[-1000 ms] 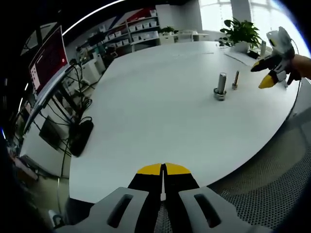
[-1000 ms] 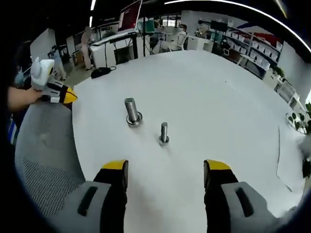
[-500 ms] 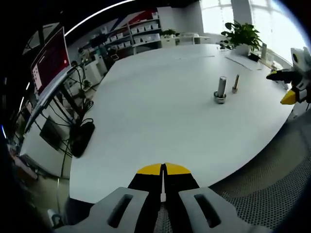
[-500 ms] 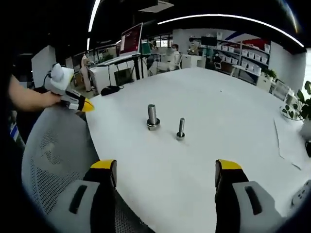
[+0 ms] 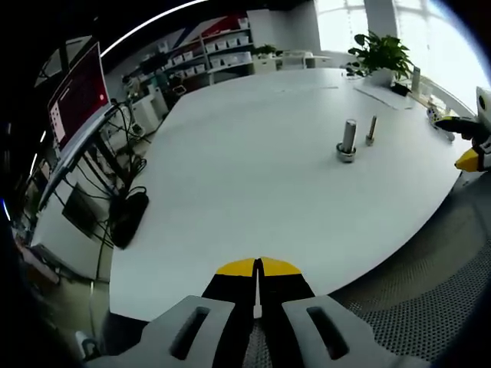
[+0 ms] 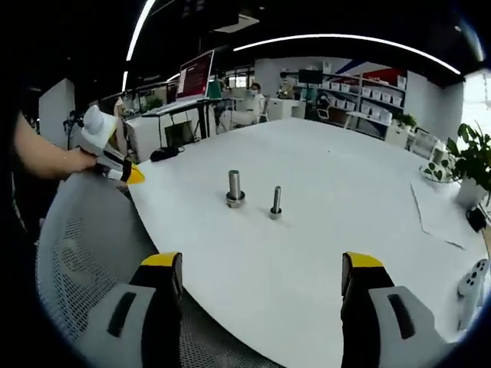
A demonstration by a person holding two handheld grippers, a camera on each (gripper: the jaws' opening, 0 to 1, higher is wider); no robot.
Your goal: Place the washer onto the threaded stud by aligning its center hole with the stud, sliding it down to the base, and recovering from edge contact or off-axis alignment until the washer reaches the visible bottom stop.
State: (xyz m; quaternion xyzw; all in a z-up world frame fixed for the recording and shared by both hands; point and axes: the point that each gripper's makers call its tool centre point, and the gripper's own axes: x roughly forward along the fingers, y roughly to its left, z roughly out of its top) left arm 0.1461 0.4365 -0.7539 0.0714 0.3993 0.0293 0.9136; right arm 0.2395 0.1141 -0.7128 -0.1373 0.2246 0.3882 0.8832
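Table (image 5: pixel 230 176), white, large, rounded edge; two upright metal parts near mid-surface. Larger stud (image 5: pixel 349 138) stands w/ washer (image 5: pixel 347 153) seated round its base, flat on table top. Smaller bolt (image 5: pixel 371 129) just beside it, apart, not touching. Same pair in right gripper view: stud (image 6: pixel 234 186), washer at its foot (image 6: pixel 235 202), bolt (image 6: pixel 275 202) to the side.

Left gripper (image 5: pixel 258 268): yellow tips pressed together, no gap, nothing between them; sits over table's near edge, well apart from stud. Right gripper (image 6: pixel 258 264): jaws spread wide, nothing held, hovering over near edge, stud and bolt ahead between the jaw lines but well apart. Left gripper also seen in right gripper view (image 6: pixel 126 174), held by a hand (image 6: pixel 77 161) past table edge. Mesh chair back (image 6: pixel 84 253) below. Potted plant (image 5: pixel 377 52) and paper sheet (image 6: pixel 437 211) at far side.
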